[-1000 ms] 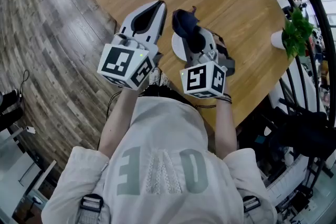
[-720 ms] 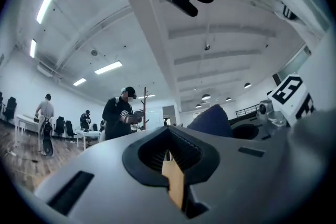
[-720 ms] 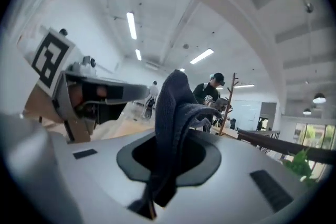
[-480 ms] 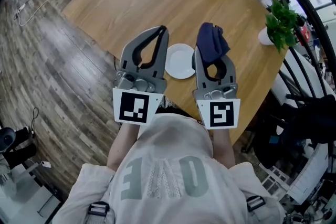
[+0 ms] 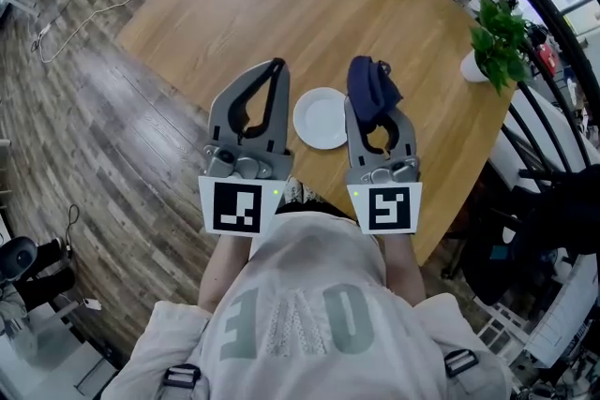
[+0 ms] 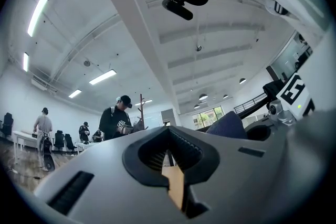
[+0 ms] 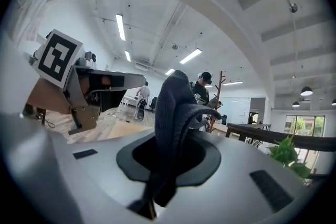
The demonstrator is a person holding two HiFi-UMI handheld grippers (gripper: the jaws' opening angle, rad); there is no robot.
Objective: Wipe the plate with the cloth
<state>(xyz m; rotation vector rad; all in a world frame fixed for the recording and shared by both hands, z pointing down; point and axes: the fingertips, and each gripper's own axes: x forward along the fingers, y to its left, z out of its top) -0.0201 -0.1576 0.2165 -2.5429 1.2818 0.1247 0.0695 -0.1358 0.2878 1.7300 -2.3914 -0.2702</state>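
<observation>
- The plate (image 5: pixel 321 118) lies bare on the worktop (image 5: pixel 281 5), at lower centre of the head view. It is near the edge closest to the person and sits between the two claws in the frame.
- The dark cloth (image 5: pixel 370 87) is clear of the plate, bunched up from the right claw (image 5: pixel 366 108), whose jaws are clamped on it.
- The left claw (image 5: pixel 275 68) is pressed together on nothing.
- My advice: tip the right claw down so a loose fold, not the jaw tips, meets the plate.
- Wipe lightly, as the plate could slide toward the edge. The left claw could steady its rim.
</observation>
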